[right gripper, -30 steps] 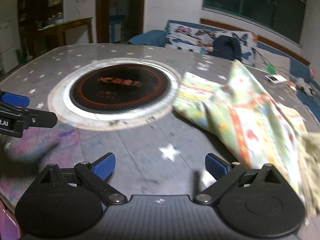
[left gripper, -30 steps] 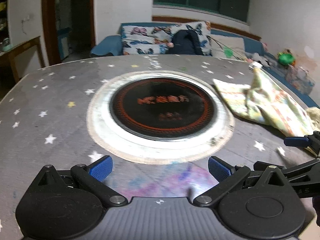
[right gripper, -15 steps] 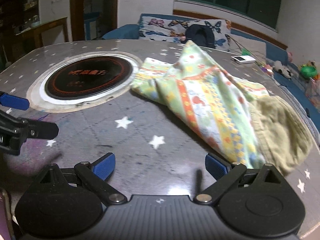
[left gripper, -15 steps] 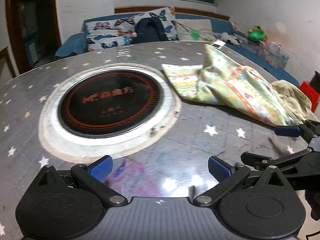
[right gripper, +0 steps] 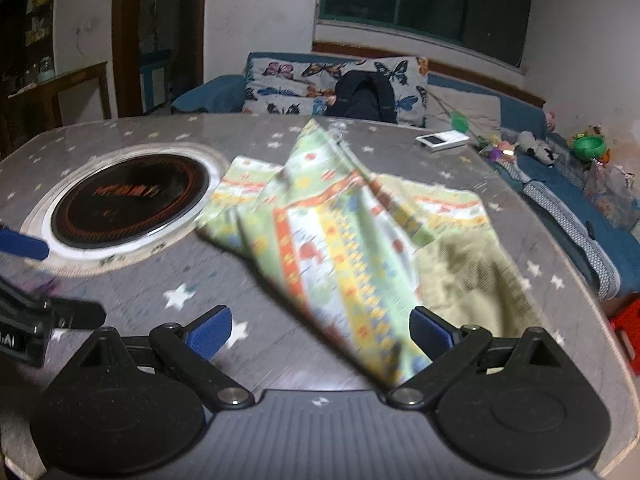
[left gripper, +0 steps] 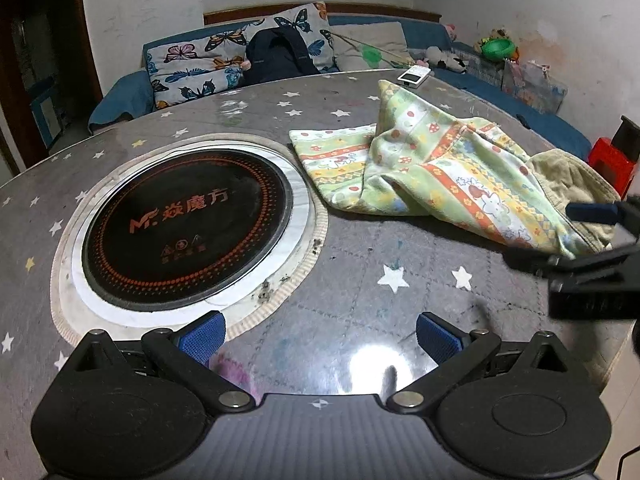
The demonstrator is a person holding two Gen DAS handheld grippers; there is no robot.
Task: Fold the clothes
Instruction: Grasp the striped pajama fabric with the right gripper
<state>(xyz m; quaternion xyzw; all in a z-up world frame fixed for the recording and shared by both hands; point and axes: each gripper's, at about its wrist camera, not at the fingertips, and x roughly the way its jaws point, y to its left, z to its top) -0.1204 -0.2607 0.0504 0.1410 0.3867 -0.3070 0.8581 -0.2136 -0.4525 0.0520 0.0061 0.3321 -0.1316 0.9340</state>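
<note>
the patterned cloth (left gripper: 432,168) lies crumpled on the grey star-print tabletop (left gripper: 360,280), at about 2 o'clock from the round black cooktop (left gripper: 188,228) set into the tabletop's middle. its near-left corner lies flat just beside the cooktop's pale ring; the middle of it rises in a peak (a ridge of folds runs down toward the near right edge). a plain olive-tan garment (left gripper: 572,176) lies bunched against the cloth's right side, touching it, near the tabletop's right rim.

the left hand-held gripper (left gripper: 320,336) hovers over bare tabletop at 6 o'clock from the cooktop, its blue-padded fingers (left gripper: 202,334) spread wide with nothing between them. the right hand-held gripper (right gripper: 320,330) is also wide open and empty of any grip; in its own view the cloth's near end reaches down between its fingers, close by the right pad (right gripper: 428,330), though whether the pad touches the fabric i cannot tell, as the view is blurred. from the left view it shows at 3 o'clock, beside the cloth's near right end.

a small white device (left gripper: 414,76) sits on the far rim at 1 o'clock. beyond it stands a blue sofa (left gripper: 460,36) with butterfly cushions (left gripper: 200,64) and a dark backpack (left gripper: 276,56).
</note>
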